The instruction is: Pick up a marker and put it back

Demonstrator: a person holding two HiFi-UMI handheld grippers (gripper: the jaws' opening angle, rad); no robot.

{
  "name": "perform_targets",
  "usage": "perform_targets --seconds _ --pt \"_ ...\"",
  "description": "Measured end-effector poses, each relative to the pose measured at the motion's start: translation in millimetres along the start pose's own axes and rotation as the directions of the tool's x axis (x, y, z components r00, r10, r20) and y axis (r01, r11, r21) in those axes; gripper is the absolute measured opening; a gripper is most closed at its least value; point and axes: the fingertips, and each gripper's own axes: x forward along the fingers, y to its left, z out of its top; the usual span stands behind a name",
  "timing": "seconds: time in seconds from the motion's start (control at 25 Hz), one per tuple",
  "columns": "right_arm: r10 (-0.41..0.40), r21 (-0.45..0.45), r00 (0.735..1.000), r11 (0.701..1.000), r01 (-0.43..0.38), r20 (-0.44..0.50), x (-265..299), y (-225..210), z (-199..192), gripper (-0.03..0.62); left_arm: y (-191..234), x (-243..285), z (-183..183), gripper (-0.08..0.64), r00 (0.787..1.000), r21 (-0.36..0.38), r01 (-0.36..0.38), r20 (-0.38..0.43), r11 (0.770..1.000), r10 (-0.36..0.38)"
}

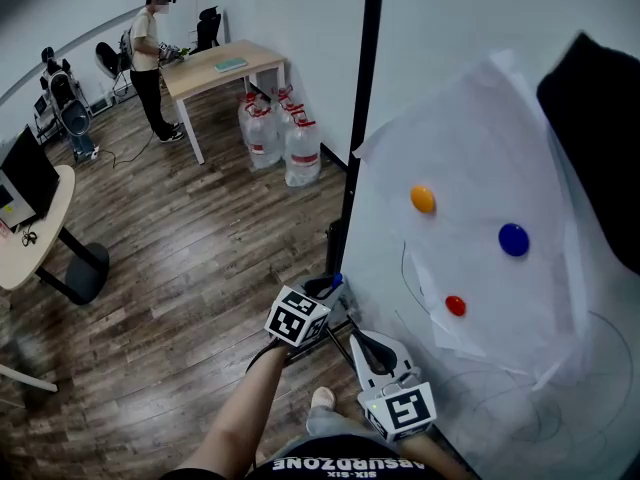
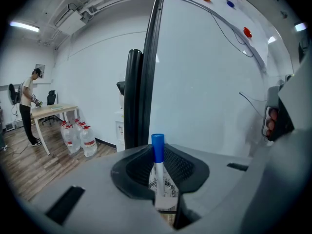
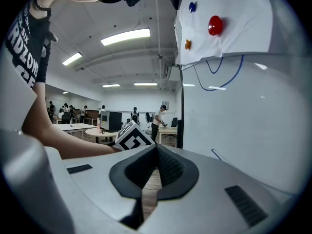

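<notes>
Whiteboard (image 1: 470,28) stands upright at the right of the head view. A paper sheet (image 1: 480,148) lies flat against it. Left gripper (image 1: 328,290), near the board's lower edge: jaws narrow, clamped on the marker (image 2: 157,152), blue cap projecting past the tips. Right gripper (image 3: 156,152), just beside the left: jaws closed together, nothing between them. Orange magnet (image 1: 423,199), blue magnet (image 1: 513,239) and red magnet (image 1: 455,305) sit apart on the sheet.

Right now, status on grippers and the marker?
Left gripper shut on marker, blue cap forward. Right gripper shut, empty. Whiteboard close alongside, no obstruction seen.
</notes>
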Motion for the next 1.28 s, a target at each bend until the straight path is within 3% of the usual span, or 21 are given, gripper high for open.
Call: perform_targets --seconds 1.28 --pt "0.024 0.028 1.0 0.999 -0.024 0.007 -9 10 -1 -0.002 -19 -44 45 0.071 0.991 0.015 -0.017 0.136 1.0 0.014"
